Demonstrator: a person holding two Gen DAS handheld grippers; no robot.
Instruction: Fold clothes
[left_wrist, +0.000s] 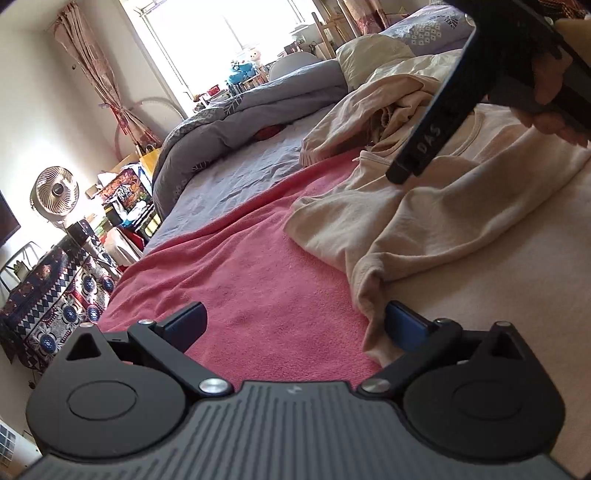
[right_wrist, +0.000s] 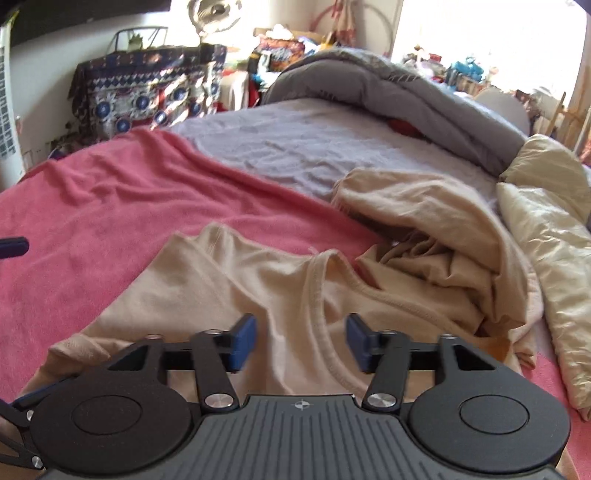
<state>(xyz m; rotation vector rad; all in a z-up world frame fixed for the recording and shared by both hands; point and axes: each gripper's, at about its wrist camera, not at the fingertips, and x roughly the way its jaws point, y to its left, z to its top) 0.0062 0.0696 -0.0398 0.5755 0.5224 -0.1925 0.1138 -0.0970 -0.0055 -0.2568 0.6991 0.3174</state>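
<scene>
Right wrist view: right gripper (right_wrist: 301, 341) jaws apart, nothing pinched, neckline of the cream shirt (right_wrist: 236, 291) lying directly under the gap. Shirt lies rumpled on the pink blanket (right_wrist: 92, 221), long axis roughly running away from this claw toward the beige pile (right_wrist: 443, 236). Left gripper (left_wrist: 295, 328) wide too; its right-hand pad (left_wrist: 404, 330) sits just beside a bunched shirt corner, not clamped. Judgement: left is nearer the corner, right nearer the collar.

Left hand-held gripper (left_wrist: 295, 325) jaws wide apart, right hand-held gripper (right_wrist: 301, 341) likewise, angled downward
</scene>
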